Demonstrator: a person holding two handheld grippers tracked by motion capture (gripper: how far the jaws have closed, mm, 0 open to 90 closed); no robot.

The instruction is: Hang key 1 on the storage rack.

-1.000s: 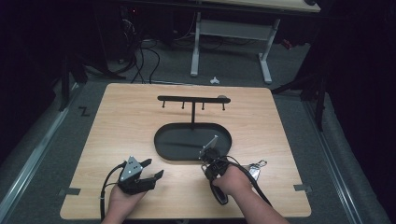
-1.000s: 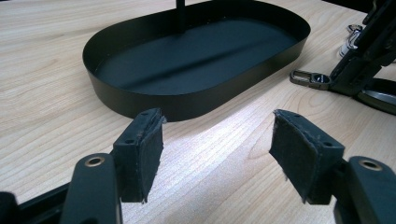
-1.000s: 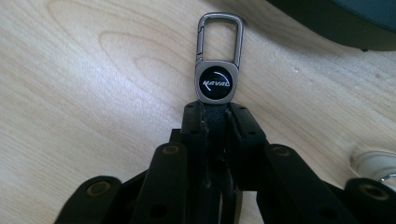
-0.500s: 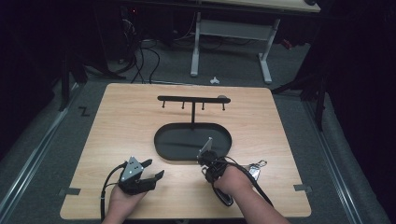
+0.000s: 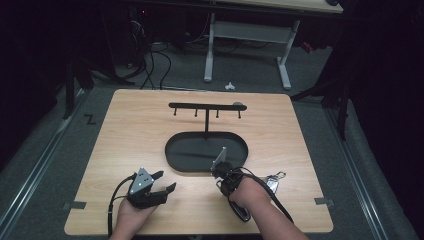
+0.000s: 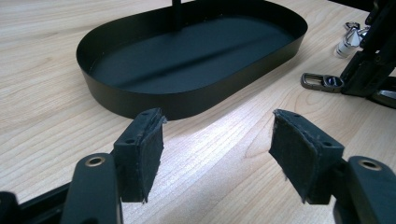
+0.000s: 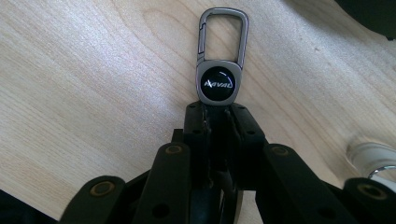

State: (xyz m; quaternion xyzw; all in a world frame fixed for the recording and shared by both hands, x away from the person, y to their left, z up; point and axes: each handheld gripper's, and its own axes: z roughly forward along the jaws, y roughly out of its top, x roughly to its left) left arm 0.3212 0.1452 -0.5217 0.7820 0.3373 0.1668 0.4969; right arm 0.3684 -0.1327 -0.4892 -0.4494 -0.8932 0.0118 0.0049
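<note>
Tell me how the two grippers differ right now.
The left gripper stands open with nothing between its pads, while the right gripper is shut on the carabiner keychain. The left gripper sits left of the black tray; the right gripper sits at the tray's near right end. Both are black, hand-held, and low over the wooden table.

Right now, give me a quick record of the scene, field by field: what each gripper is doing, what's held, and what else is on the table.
surface: wooden table
right gripper: jaws have just been closing, clamped on the keychain clip
keychain clip: grey carabiner with a black oval badge, sticking out past the jaw tips, over the bare wood
left gripper: open, nothing between its pads, resting low over the table
tray: black oval, nothing in it apart from the stand's post
hook stand: black bar with four small hooks, nothing hanging on them
</note>
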